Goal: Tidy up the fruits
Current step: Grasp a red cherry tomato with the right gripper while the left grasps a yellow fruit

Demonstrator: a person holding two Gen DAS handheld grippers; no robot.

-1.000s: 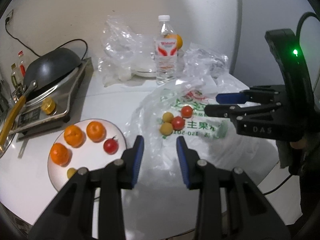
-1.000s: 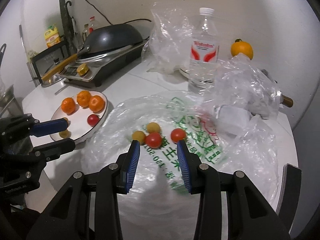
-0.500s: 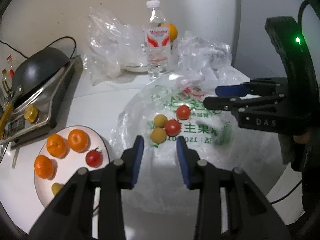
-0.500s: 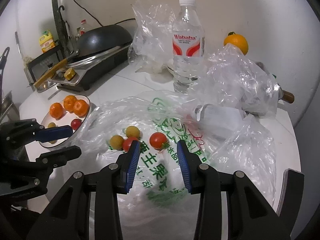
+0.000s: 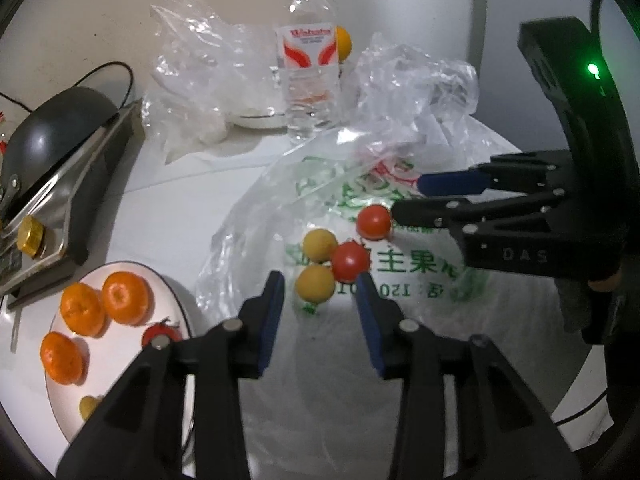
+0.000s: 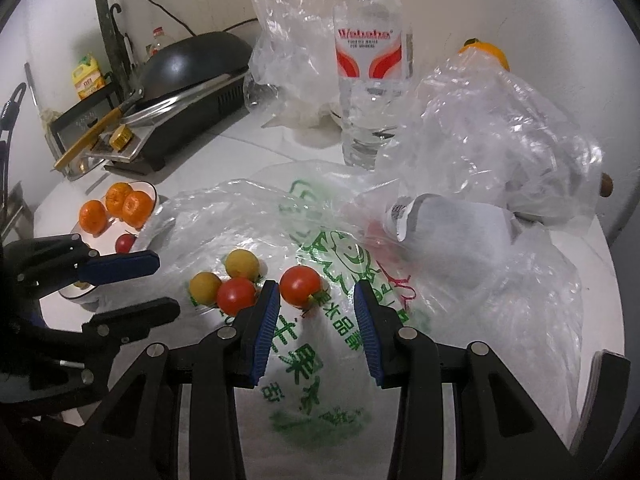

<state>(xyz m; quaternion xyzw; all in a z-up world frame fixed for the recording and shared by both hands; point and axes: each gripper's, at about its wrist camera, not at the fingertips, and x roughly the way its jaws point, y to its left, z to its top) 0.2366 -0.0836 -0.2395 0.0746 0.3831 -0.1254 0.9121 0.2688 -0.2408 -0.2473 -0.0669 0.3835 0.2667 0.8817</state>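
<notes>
Four small fruits sit on the printed plastic bag (image 5: pixel 400 320). The lone red tomato (image 6: pixel 301 286) is just ahead of the right gripper (image 6: pixel 316 304), nearer its left pad. The yellow fruit (image 5: pixel 315 283) lies just ahead of the left gripper (image 5: pixel 320 300), w/ a second tomato (image 5: pixel 349 261) touching it.

Left jaws are opening, nothing between; right jaws part open, empty.

Risks: round fruit rolls off the slick film, a pad snags the bag, or the grippers collide, being so near. The plate (image 5: pixel 176 300) sits left of the left jaws.
</notes>
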